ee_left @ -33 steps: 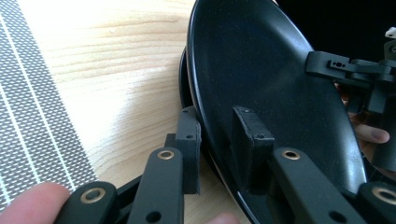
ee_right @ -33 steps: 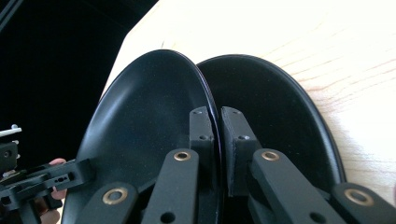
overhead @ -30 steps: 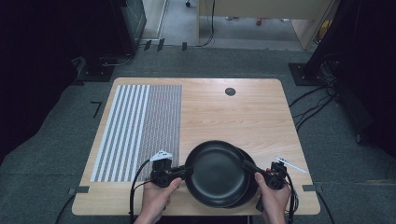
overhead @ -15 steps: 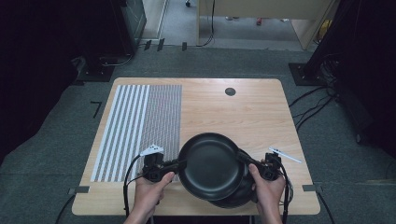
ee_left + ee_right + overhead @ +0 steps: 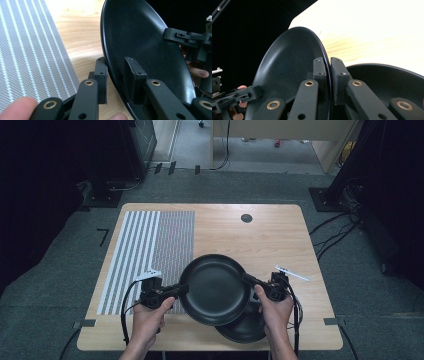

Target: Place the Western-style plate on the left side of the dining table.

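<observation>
The upper black plate (image 5: 215, 289) hangs above the near edge of the table (image 5: 280, 235), lifted off a second black plate (image 5: 246, 326) that lies under it toward five o'clock. I hold it by the rim alone. My left gripper (image 5: 176, 289) pinches the rim at nine o'clock, jaws pressed onto it, one pad inside the bowl and one behind, as the left gripper view (image 5: 117, 77) shows. My right gripper (image 5: 250, 281) does the same at three o'clock, jaws clamped tight on the thin edge (image 5: 329, 75).

My worry is the grip: the rim is smooth and narrow, so if one hand rises or travels faster than the other, the plate can twist in the pads and slip out. Dropped from here, it strikes the lower plate. Pulling my hands apart would drag the pads off the rim. The striped mat (image 5: 150, 250) at ten o'clock is soft ground, should I head there.
</observation>
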